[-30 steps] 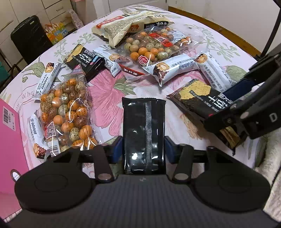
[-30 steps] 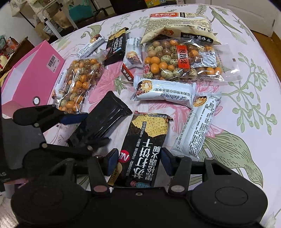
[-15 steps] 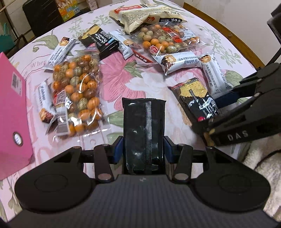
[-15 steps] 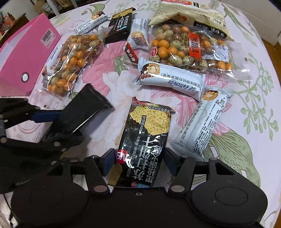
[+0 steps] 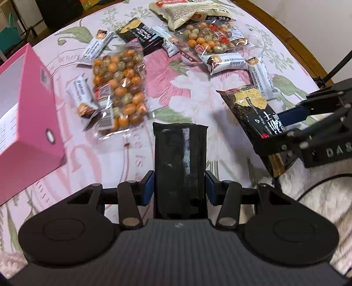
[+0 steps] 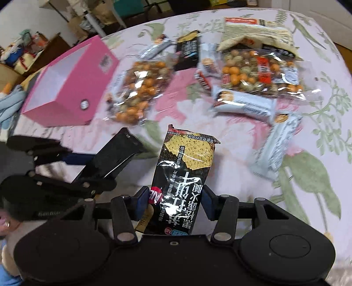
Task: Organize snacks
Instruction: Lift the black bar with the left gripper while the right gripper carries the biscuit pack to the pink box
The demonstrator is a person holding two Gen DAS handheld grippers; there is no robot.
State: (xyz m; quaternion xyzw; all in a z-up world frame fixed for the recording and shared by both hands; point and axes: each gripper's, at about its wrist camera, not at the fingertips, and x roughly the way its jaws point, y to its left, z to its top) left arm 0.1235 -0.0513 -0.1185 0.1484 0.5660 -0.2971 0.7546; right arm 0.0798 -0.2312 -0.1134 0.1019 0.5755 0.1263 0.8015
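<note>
My left gripper is shut on a plain black snack packet and holds it above the table. My right gripper is shut on a black cracker packet with a cracker picture, also lifted; that packet shows at the right in the left wrist view. The left gripper and its black packet show at the left of the right wrist view. An open pink box stands at the left, also in the right wrist view.
On the floral tablecloth lie two clear bags of coated nuts, several pale wrapped bars, another black cracker packet and a beige bag. The wooden table edge curves at the right.
Both grippers have lifted and pulled back with their packets. The view has swung left, so the pink box now shows more fully.
</note>
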